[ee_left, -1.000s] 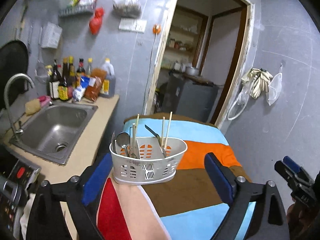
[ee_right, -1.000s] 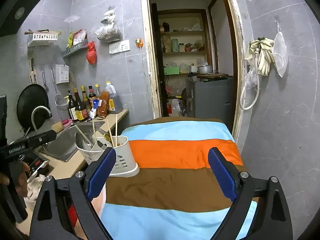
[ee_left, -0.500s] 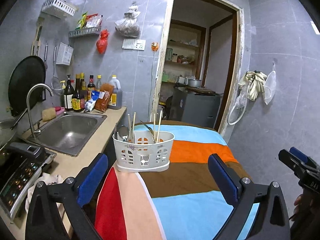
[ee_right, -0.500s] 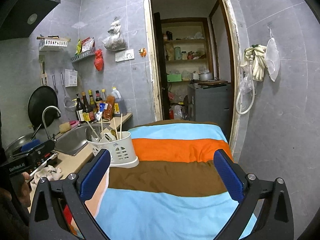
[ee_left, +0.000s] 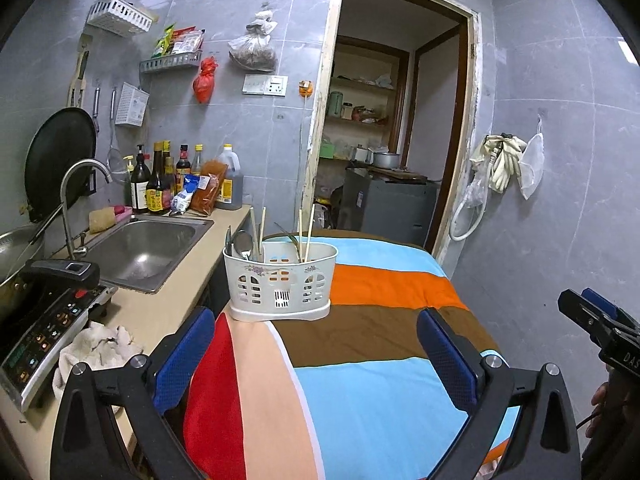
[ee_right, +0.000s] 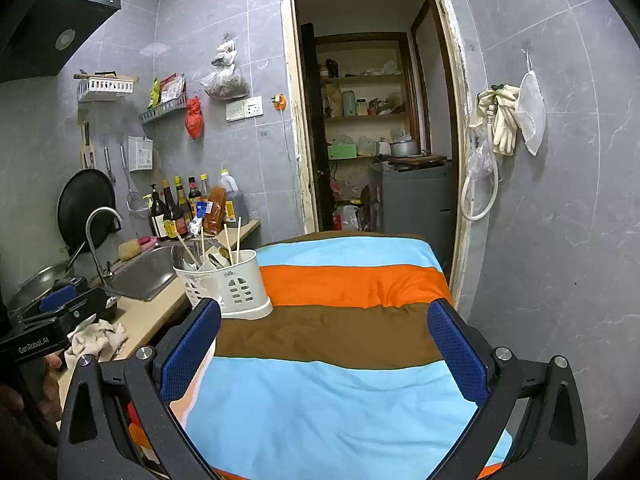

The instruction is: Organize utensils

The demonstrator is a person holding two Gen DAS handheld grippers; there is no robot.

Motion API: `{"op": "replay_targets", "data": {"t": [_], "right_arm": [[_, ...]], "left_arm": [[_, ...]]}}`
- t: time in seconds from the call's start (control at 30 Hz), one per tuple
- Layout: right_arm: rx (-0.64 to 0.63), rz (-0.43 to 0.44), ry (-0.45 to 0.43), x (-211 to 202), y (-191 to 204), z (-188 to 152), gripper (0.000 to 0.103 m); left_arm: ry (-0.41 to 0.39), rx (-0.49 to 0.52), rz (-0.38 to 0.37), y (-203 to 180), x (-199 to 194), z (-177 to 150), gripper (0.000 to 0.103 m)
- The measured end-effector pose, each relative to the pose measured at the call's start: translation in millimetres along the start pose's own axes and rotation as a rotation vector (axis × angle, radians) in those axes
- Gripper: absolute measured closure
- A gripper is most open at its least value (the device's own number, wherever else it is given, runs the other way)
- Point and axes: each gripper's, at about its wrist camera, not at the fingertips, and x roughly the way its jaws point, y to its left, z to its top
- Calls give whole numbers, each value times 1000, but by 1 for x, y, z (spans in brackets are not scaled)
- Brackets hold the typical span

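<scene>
Both grippers are standing wide apart and gripping nothing: the left gripper [ee_left: 316, 350] and the right gripper [ee_right: 324, 346] are hanging over the striped cloth [ee_left: 384, 376] with only fabric showing between their blue pads. Compared with a second ago, both have been pulling back toward the near end of the cloth, and their jaws have been spreading to full width; the caddy [ee_left: 280, 286], which was sitting close up between the left pads, is now lying farther off.

To my eye that is meaning the sorting is about finished. Chopsticks [ee_left: 306, 232] are standing upright in the caddy's right part, spoons [ee_left: 242, 244] are leaning in its left part, and I am seeing no loose utensil lying on the cloth. Whether anything is waiting outside the views, I cannot tell.

The caddy is resting at the far left corner of the cloth, just beside the bench [ee_left: 160, 312] with the sink [ee_left: 148, 248]. From the left gripper it is lying ahead and a little left of centre, clear of both pads. From the right gripper it is sitting beyond the left pad [ee_right: 190, 350], which is partly covering its near corner in that view without visibly touching it.
</scene>
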Motion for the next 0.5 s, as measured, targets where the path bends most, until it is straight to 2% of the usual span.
{"op": "replay_targets", "data": {"t": [0.5], "right_arm": [[-1,-2,3,-1,-3,0,2]], "left_arm": [[2,2,0,-3,-1,-2,1]]}}
